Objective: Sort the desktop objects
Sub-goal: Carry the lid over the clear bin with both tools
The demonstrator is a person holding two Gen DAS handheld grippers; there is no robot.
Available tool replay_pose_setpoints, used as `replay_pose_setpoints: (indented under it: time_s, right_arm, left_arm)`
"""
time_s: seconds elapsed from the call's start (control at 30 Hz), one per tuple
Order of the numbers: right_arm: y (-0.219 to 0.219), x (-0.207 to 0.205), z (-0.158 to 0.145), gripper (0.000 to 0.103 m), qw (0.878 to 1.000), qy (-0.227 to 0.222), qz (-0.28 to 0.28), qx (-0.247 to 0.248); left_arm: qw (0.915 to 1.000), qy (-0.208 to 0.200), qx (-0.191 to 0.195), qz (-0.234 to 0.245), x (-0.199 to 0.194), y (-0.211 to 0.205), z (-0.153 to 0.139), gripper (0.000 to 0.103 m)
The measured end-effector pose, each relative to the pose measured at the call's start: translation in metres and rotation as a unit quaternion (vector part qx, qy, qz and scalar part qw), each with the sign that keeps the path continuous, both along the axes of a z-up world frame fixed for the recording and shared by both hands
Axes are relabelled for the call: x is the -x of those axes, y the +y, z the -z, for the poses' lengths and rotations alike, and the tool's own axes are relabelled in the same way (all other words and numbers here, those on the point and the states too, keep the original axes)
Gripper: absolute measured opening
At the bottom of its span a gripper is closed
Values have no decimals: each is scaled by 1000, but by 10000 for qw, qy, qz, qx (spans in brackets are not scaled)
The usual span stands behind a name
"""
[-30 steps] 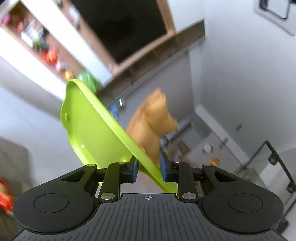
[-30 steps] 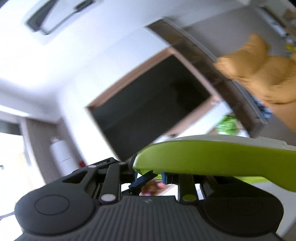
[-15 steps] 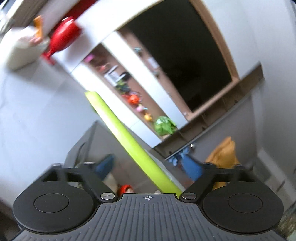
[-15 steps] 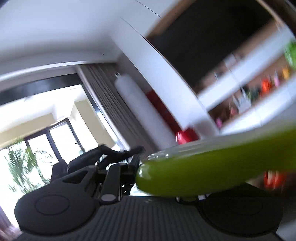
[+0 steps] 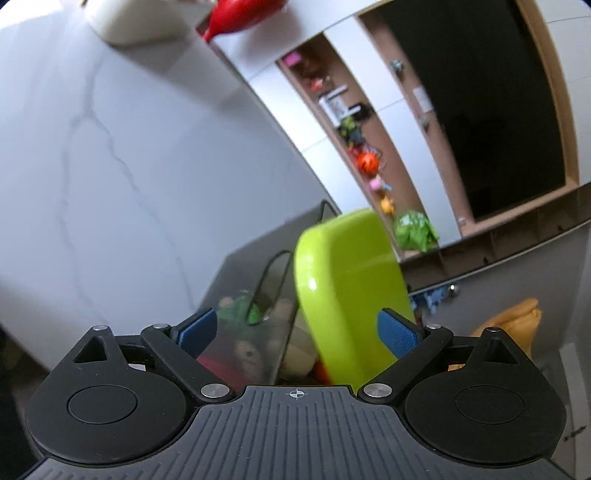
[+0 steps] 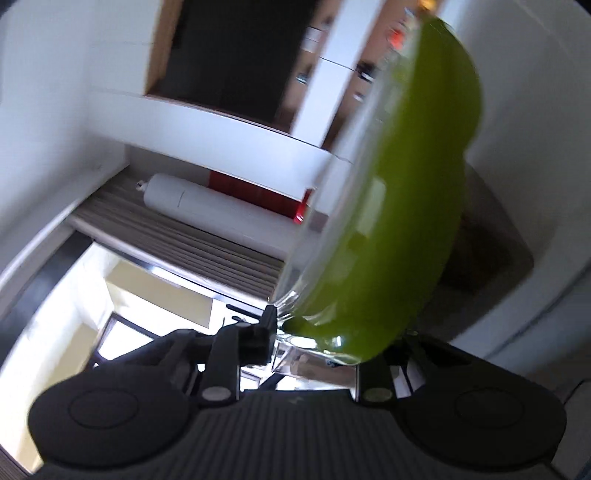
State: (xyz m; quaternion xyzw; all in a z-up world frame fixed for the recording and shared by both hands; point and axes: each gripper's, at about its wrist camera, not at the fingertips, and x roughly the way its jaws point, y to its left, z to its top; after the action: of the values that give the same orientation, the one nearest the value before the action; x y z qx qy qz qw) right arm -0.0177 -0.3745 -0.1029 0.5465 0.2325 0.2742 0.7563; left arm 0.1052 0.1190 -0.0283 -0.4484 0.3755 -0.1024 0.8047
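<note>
A lime-green plastic tray (image 5: 347, 295) stands tilted on edge between the wide-spread blue pads of my left gripper (image 5: 297, 332), which is open and not clamping it. In the right wrist view the same green tray (image 6: 399, 206) runs up and to the right from my right gripper (image 6: 325, 343), which is shut on its lower edge. Below the tray a dark mesh basket (image 5: 273, 266) holds several small toys.
A white marble table top (image 5: 110, 166) fills the left side. A white bowl (image 5: 140, 18) and a red object (image 5: 243, 14) sit at its far edge. Shelves with toys (image 5: 365, 162) and a dark screen (image 5: 491, 110) are behind.
My left gripper has opened and let go of the green tray. Both views have swung round; the tray now hangs over the mesh basket, held by the right gripper only.
</note>
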Motion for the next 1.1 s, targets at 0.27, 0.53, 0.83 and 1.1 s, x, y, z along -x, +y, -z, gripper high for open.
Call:
replay_pose_setpoints:
  time_s: [0.27,0.53,0.83,1.1]
  right_arm:
    - [13,4,5,64,9971,181,-204,712]
    - [-4,49,-48,74,9576,-1425,-1488,2012]
    - [-97,48,-45,83,9368,133,2336,2603]
    - [-65,-24,-20,44,9673,340,1547,1979]
  left_arm:
    - [9986,-162,-498,-55,-34,-29,-13,80]
    - [9995,-174,-80,-238,-19,-19,-1,69]
    - [9990,-263,48,-363,-12,-16,0,66]
    - [9985,-470,-214,-208,-6,-12,-15,55]
